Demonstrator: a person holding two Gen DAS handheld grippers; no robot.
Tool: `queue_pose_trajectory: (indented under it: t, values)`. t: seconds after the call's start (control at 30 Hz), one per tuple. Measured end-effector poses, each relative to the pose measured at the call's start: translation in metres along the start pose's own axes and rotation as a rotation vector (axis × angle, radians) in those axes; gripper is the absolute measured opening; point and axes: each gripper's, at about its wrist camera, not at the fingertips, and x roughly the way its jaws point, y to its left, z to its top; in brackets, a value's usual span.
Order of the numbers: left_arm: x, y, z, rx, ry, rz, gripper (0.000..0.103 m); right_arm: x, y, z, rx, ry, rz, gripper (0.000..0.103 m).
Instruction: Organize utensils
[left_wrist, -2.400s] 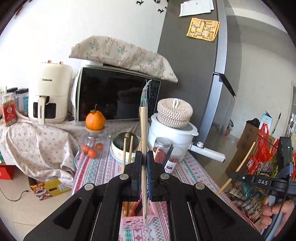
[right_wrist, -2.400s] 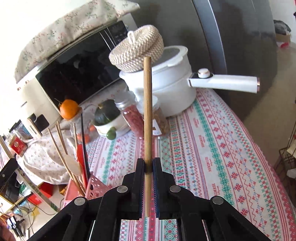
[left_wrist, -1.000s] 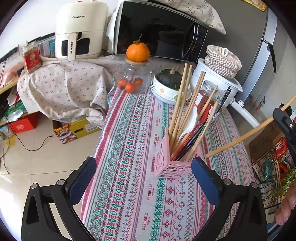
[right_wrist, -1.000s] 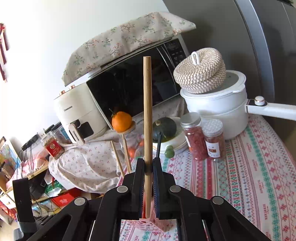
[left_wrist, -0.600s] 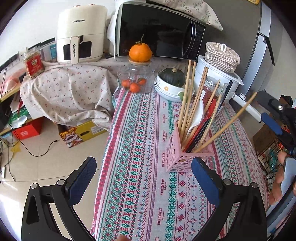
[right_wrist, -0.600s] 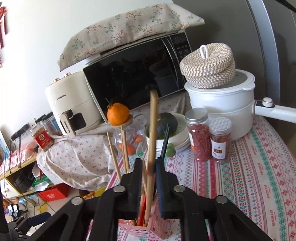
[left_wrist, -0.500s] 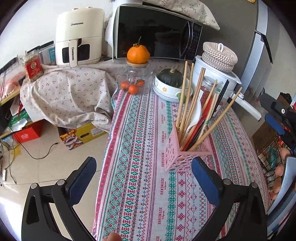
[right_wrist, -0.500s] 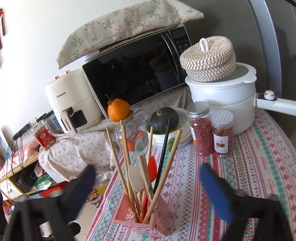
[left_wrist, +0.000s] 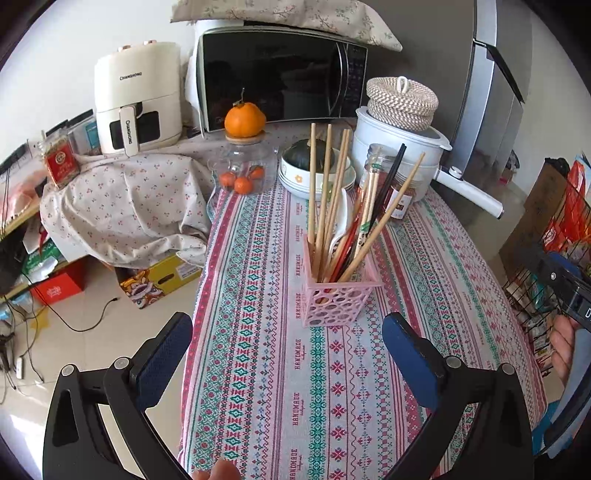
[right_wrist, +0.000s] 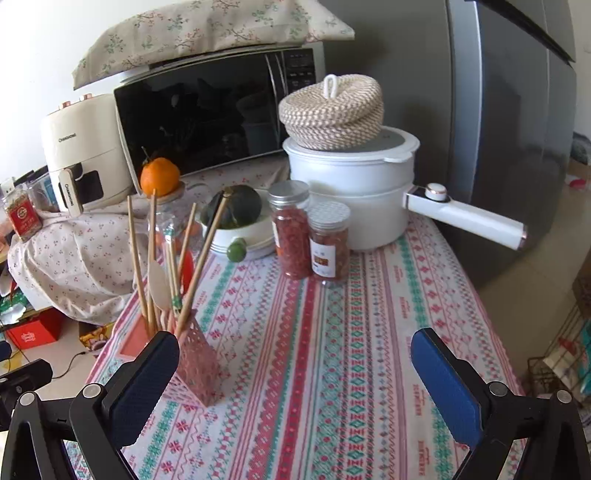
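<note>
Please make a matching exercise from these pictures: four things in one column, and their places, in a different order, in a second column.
Things:
1. orange
2. woven lid
3. chopsticks
4. squash

Places:
A. in the pink holder
B. on the white pot
C. in a bowl
D. on a glass jar

Pairs: 1-D, 2-B, 3-A, 4-C

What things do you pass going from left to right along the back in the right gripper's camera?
Air fryer → orange → green squash → two red jars → white pot → pot handle.
</note>
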Motion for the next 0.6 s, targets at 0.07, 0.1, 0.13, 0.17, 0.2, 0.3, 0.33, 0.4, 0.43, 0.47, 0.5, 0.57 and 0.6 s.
queue_pose_trajectory:
  t: [0.07,0.1,0.13,0.17,0.2,0.3,0.33,0.4,0.43,0.47,0.5,0.57,0.6]
  values:
    - [-0.01,-0.009,-0.002,0.027,-0.017,0.001,0.103,-0.012,-0.007,-0.003,0.019,0.004,-0.019,0.103]
    - [-0.017,-0.013,-0.003,0.03,-0.042,0.017,0.103,-0.018,-0.009,-0.004,0.025,0.003,-0.03,0.103]
    - [-0.025,-0.017,-0.004,0.031,-0.074,0.034,0.103,-0.025,-0.011,-0.005,0.028,-0.003,-0.037,0.103]
    - [-0.032,-0.022,-0.005,0.042,-0.096,0.036,0.103,-0.032,-0.012,-0.006,0.025,-0.01,-0.047,0.103]
    - [-0.038,-0.027,-0.006,0.056,-0.109,0.03,0.103,-0.039,-0.012,-0.008,0.019,-0.018,-0.058,0.103]
    - [-0.056,-0.034,-0.009,0.051,-0.147,0.002,0.103,-0.057,-0.01,-0.014,-0.009,-0.028,-0.089,0.103]
    - [-0.061,-0.035,-0.01,0.041,-0.157,0.001,0.103,-0.062,-0.009,-0.016,-0.014,-0.029,-0.1,0.103]
    - [-0.067,-0.037,-0.011,0.027,-0.168,0.006,0.103,-0.072,-0.008,-0.02,-0.013,-0.039,-0.134,0.103]
    - [-0.069,-0.038,-0.011,0.025,-0.172,0.004,0.103,-0.077,-0.007,-0.021,-0.007,-0.049,-0.153,0.103]
    - [-0.071,-0.039,-0.011,0.022,-0.177,0.005,0.103,-0.082,-0.006,-0.022,-0.007,-0.06,-0.166,0.103]
    - [-0.073,-0.039,-0.012,0.02,-0.183,0.006,0.103,-0.088,-0.005,-0.022,-0.01,-0.073,-0.171,0.103]
    - [-0.074,-0.042,-0.012,0.024,-0.185,0.01,0.103,-0.097,-0.003,-0.021,-0.01,-0.101,-0.183,0.103]
    - [-0.074,-0.042,-0.012,0.024,-0.185,0.011,0.103,-0.1,-0.002,-0.021,-0.009,-0.11,-0.185,0.103]
